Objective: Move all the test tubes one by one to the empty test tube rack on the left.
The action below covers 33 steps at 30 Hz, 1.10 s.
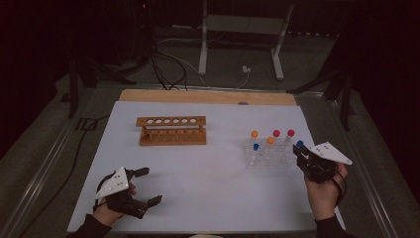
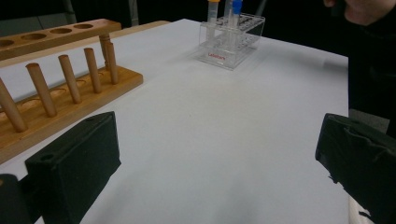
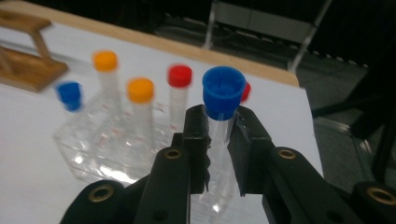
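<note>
Right tongs (image 3: 217,140) clamped on a blue-capped clear plastic tube (image 3: 220,116), at 3 o'clock of the clear acrylic rack (image 1: 270,157); left tongs (image 1: 143,186) apart, idle. Six-hole wooden rack (image 1: 171,130), 10 o'clock, still unfilled: transfer barely begun.

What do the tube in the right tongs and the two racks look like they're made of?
Blue-capped tube: clear, glossy body, probably plastic; the cap looks like matte moulded plastic. Clear rack: transparent with shiny edges, likely acrylic. Brown rack: wood, going by its tan colour, dowel pegs and dull finish.

Lab: test-tube racks (image 1: 171,131), capped tubes (image 1: 254,135)
</note>
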{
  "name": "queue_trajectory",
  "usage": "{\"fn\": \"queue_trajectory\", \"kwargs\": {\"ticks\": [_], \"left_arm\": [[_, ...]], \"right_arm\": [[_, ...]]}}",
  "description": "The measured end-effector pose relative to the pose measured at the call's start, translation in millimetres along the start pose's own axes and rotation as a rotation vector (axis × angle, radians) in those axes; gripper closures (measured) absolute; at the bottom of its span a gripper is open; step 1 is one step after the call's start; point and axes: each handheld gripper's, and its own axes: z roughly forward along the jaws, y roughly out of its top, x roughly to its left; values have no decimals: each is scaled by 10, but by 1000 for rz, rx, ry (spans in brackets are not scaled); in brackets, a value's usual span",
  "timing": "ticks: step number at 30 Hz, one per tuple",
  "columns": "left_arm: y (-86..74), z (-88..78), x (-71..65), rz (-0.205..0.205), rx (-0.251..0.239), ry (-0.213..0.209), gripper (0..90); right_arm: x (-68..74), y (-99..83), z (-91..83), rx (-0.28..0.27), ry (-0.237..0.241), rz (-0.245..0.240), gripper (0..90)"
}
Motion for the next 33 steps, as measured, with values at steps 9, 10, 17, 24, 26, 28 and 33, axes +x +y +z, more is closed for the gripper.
{"fn": "queue_trajectory", "kwargs": {"ticks": [9,10,17,24,26,28,33], "left_arm": [[2,3,-6,5,6,3,6],[2,3,-6,5,6,3,6],[39,23,-34,15,26,2,6],[144,79,-61,12,17,-23,6],[169,90,-59,12,14,-21,6],[226,117,-49,20,15,-21,6],[419,225,-23,-5,40,-52,6]], "right_arm": [[233,107,-133,-15,122,-12,772],[261,113,-141,-16,138,-12,772],[499,113,-83,8,254,-20,772],[702,100,11,38,314,-44,772],[759,91,44,46,327,-59,772],[817,81,76,56,344,-65,772],[959,63,151,75,380,-87,772]]}}
